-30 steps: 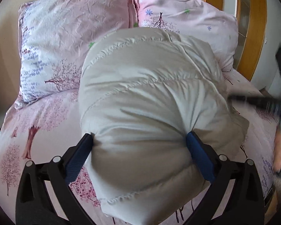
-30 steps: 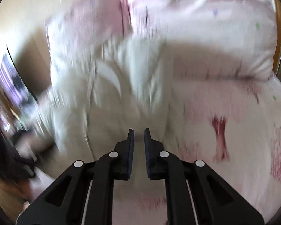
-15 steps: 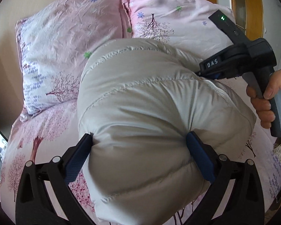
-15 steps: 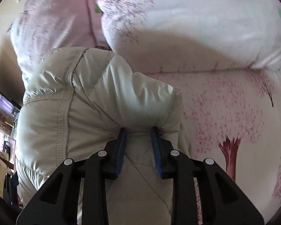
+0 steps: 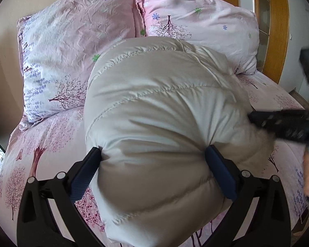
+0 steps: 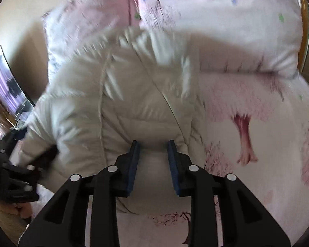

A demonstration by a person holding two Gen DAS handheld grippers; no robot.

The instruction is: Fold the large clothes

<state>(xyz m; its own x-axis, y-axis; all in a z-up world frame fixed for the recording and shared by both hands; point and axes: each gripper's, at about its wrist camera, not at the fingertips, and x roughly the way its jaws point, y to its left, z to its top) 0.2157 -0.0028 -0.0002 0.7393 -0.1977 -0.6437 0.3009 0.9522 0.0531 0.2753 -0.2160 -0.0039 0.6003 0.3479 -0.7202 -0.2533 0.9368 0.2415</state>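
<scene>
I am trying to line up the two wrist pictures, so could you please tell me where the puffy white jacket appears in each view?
Left wrist view: the puffy white jacket fills the centre, bulging between the left gripper's fingers.
Right wrist view: it takes the centre and left, with the right gripper at its near edge.
Shared landmark: the seam between the two pillows, top centre, behind the jacket in both.
</scene>
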